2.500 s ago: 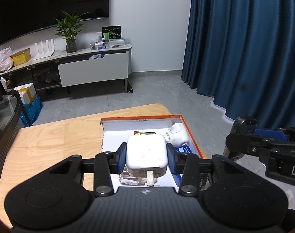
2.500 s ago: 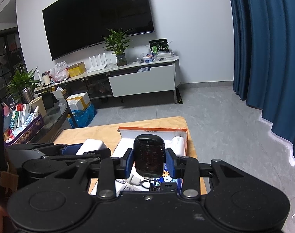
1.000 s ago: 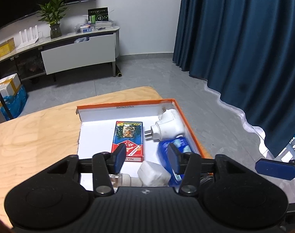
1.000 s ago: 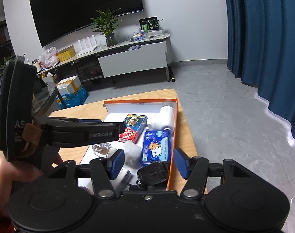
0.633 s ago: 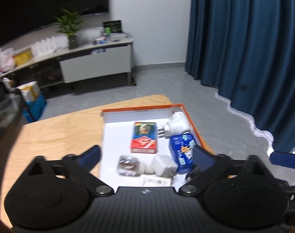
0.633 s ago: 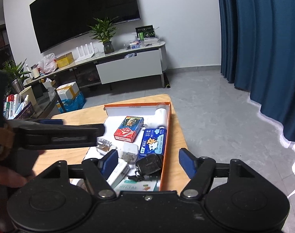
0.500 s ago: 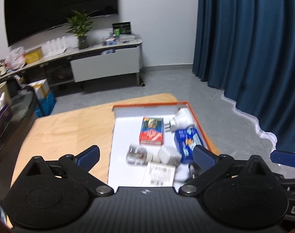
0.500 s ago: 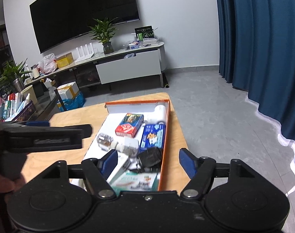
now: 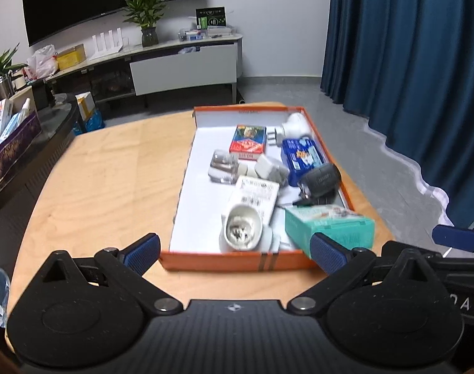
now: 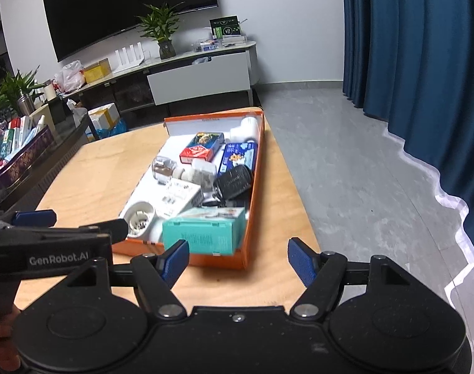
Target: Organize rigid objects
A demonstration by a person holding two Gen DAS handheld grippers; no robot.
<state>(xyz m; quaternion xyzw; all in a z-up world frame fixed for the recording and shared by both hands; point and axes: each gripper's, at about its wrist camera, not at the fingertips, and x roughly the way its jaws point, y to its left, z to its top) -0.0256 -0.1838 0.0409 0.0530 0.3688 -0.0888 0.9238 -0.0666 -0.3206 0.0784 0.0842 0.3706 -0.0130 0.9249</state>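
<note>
An orange box [image 9: 187, 168] with a white floor sits on the wooden table [image 9: 106, 174] and holds several items: a red card pack [image 9: 248, 139], a white plug [image 9: 294, 124], a blue pack [image 9: 302, 157], a white charger cube [image 9: 269, 168], a black key fob [image 9: 320, 177], a teal box [image 9: 329, 226] and a white cup [image 9: 241, 229]. My left gripper [image 9: 235, 252] is open and empty, pulled back before the box's near wall. My right gripper [image 10: 238, 260] is open and empty, near the box's [image 10: 258, 162] near right corner.
The table's right edge drops to a grey floor [image 10: 346, 162] with blue curtains [image 10: 424, 62] beyond. A TV console [image 9: 162, 62] stands at the back. A dark side table with a purple basket [image 10: 15, 155] is at the left.
Both grippers let go, the left of the white charger cube and the right of the black key fob, now lying in the box. Both have opened wide and drawn back from the box.
</note>
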